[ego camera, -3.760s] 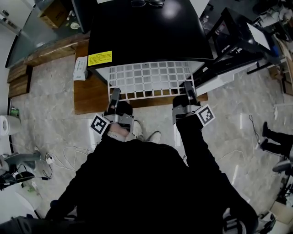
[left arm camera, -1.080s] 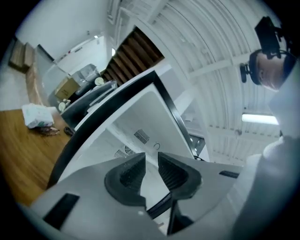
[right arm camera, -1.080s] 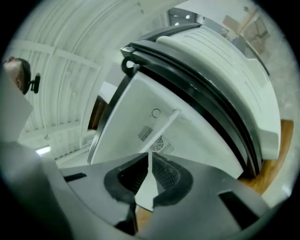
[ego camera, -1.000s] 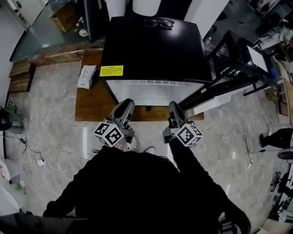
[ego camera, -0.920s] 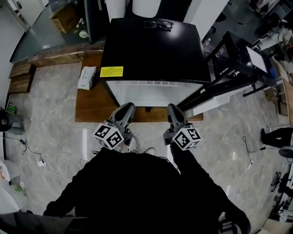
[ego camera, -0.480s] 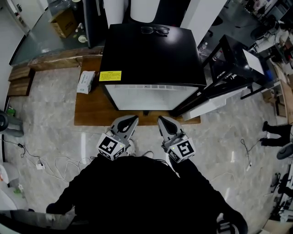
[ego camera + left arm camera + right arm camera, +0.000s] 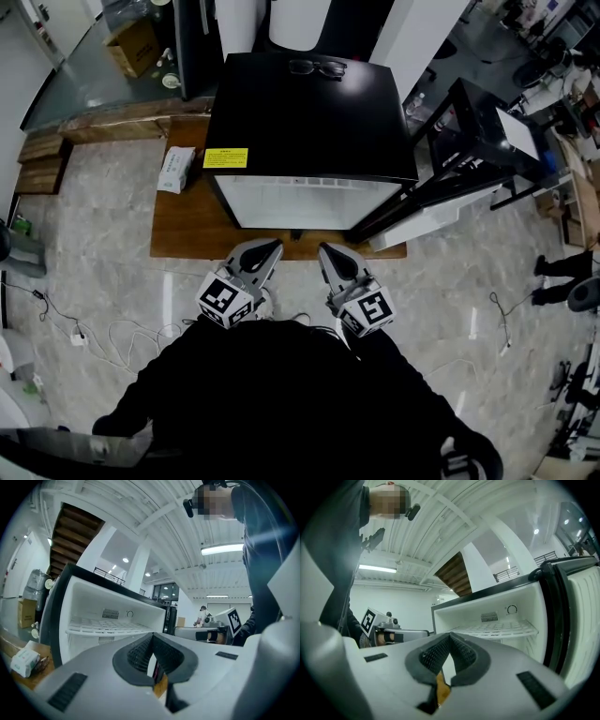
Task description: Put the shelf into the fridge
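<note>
Fingers [image 7: 137, 654] of the left gripper [image 7: 152, 635] are pressed together with nothing between them; the right gripper [image 7: 449, 634] is closed and empty in the same way. Ahead of both fingertips and well apart from them, the white shelf [image 7: 497, 629] lies flat inside the open fridge [image 7: 309, 103], just below the dial [image 7: 512, 609]. Both grippers sit side by side, near each other.
</note>
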`<state>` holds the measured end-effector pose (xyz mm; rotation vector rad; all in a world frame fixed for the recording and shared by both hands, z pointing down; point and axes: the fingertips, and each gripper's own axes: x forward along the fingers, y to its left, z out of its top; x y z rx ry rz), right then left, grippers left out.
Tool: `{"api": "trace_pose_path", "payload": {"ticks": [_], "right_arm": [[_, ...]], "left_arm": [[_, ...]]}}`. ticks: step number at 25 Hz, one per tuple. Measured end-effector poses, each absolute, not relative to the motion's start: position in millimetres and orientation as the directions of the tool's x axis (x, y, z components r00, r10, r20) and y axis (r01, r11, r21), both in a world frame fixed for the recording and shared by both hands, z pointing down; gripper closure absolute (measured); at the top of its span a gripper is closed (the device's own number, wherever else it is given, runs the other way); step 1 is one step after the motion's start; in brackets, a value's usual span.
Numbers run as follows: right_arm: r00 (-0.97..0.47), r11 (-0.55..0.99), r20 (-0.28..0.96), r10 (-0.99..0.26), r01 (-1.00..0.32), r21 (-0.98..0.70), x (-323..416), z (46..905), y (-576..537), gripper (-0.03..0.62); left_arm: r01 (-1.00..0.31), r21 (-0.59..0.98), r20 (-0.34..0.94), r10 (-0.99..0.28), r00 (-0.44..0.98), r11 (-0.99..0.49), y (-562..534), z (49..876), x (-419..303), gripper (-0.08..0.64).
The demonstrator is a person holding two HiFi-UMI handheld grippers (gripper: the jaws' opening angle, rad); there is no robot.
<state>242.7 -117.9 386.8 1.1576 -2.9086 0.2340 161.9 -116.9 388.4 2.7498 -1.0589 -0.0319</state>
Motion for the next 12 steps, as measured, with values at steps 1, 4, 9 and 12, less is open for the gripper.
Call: {"api": "trace_pose_path", "payload": {"ticks": [1, 4, 9, 12], "right_arm": [[-0.728, 0.717, 0.057, -0.683, -0.683, -0.142, 243, 387, -117, 0.588], [-0.731, 0.718, 0.059, -0.68, -0.68, -0.15, 243, 387, -117, 0.588], [-0.715, 0.698, 0.057, -0.697, -0.694, -0.175, 247, 386, -119, 0.588], [-0.706, 0.684, 0.066, -0.705, -0.702, -0.198, 251, 387, -121, 0.588]], "left_arm": [[-0.661, 0.191, 0.051, -0.665, 0.745, -0.725, -117, 389, 163, 0.554], [-0.658, 0.194, 0.058, -0.661, 0.748, -0.728, -117, 389, 168, 0.554], [-0.653, 0.205, 0.074, -0.654, 0.753, -0.729, -117, 392, 177, 0.554], [-0.65, 0.206, 0.081, -0.649, 0.756, -0.731, -117, 393, 182, 0.554]]}}
